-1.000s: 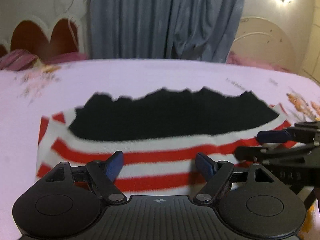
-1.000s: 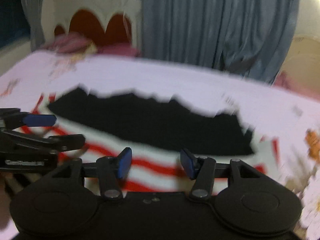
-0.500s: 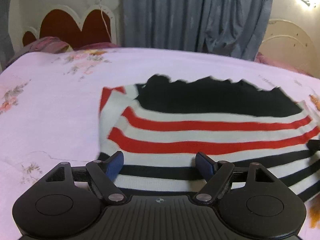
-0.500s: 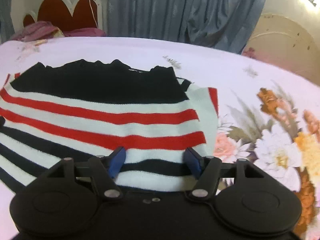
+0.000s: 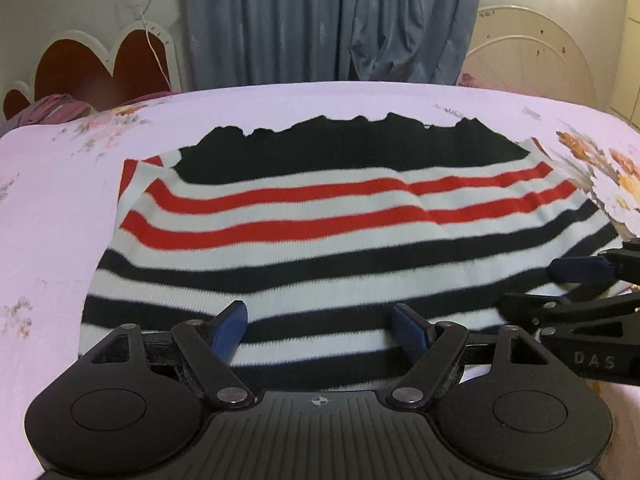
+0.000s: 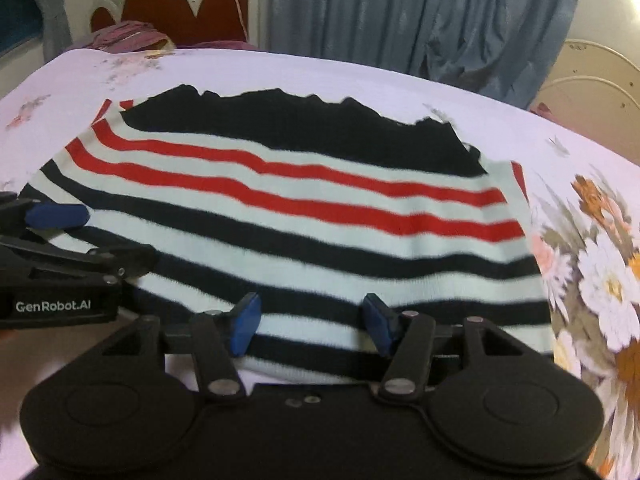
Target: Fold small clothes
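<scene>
Sweater (image 5: 320, 216): striped knit, spread flat on the floral bedsheet (image 5: 52, 208), black band farthest away.
Left gripper (image 5: 320, 326): fingers apart, over the near hem.
Right gripper (image 6: 310, 322): fingers apart, same hem, alongside.

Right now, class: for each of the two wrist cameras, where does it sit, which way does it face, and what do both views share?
Left wrist: sits behind the open left gripper, facing forward over the striped sweater; the right gripper enters from the right.
Right wrist: sits behind the open right gripper, facing the sweater; the left gripper enters from the left.
Shared: sweater, floral bedsheet, blue curtain.
</scene>
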